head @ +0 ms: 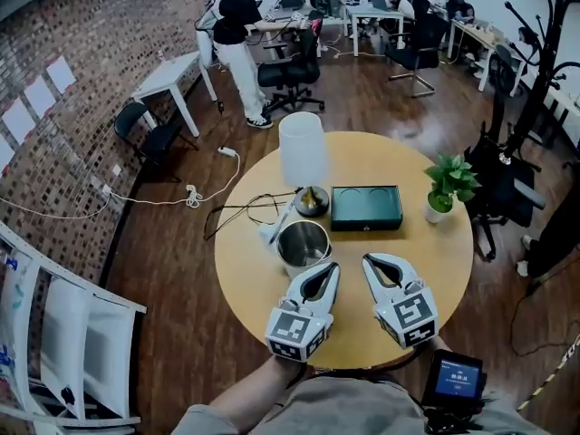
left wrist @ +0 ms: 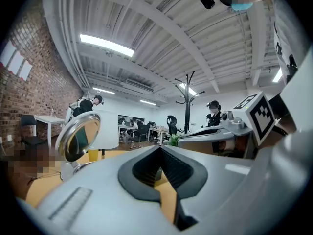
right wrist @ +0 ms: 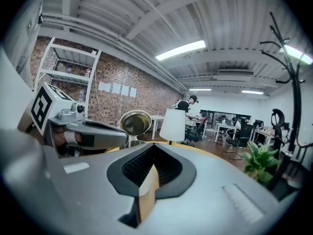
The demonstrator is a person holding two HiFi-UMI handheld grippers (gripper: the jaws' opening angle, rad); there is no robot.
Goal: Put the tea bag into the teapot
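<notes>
The steel teapot (head: 303,244) stands open-topped on the round wooden table (head: 245,279), just beyond my left gripper (head: 330,269). Its raised lid shows as a shiny disc in the left gripper view (left wrist: 78,137) and in the right gripper view (right wrist: 135,123). My right gripper (head: 371,262) hovers beside the left one, over the table's near half. Both point away from me, with their jaws closed and nothing between them: left gripper (left wrist: 159,151), right gripper (right wrist: 154,148). No tea bag is in sight in any view. A small white thing (head: 270,232) lies left of the pot; I cannot tell what it is.
A lamp with a white shade (head: 303,150) stands behind the teapot, a dark green tray (head: 366,208) to its right. A potted plant (head: 449,187) sits at the right rim. A black cable (head: 243,209) runs off the table's left. A person (head: 237,34) stands far back by desks.
</notes>
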